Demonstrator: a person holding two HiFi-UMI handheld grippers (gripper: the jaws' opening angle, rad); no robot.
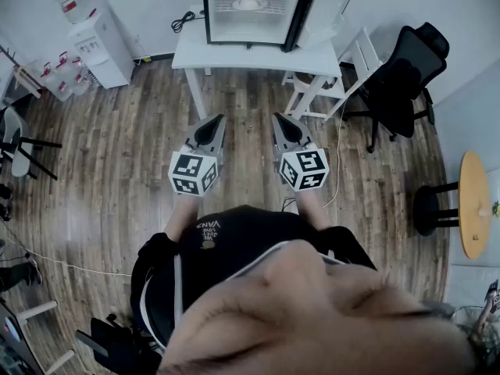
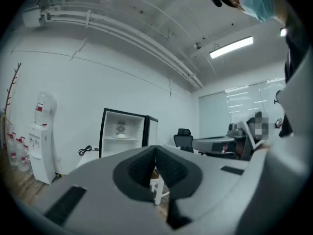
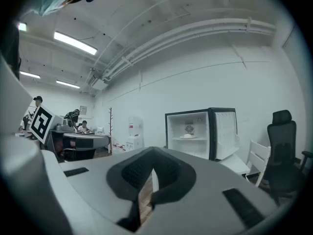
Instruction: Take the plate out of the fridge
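Note:
A small black fridge (image 1: pixel 251 10) stands on a white table (image 1: pixel 234 55) with its door (image 1: pixel 328 10) swung open to the right. A white plate (image 1: pixel 250 4) rests on its shelf, also seen as the plate (image 2: pixel 121 136) and the plate (image 3: pixel 188 136) in the gripper views. Both grippers are held level side by side, well short of the table. My left gripper (image 1: pixel 213 122) is shut and holds nothing. My right gripper (image 1: pixel 280 121) is shut and empty too. The fridge (image 2: pixel 122 132) lies ahead of the left jaws, and the fridge (image 3: pixel 195 131) ahead of the right.
A white chair (image 1: pixel 332 76) stands right of the table, with a black office chair (image 1: pixel 402 76) beyond it. A water dispenser (image 1: pixel 98 41) is at the far left wall. A round wooden stool table (image 1: pixel 473 201) sits at right. Wooden floor (image 1: pixel 117 162) lies between me and the table.

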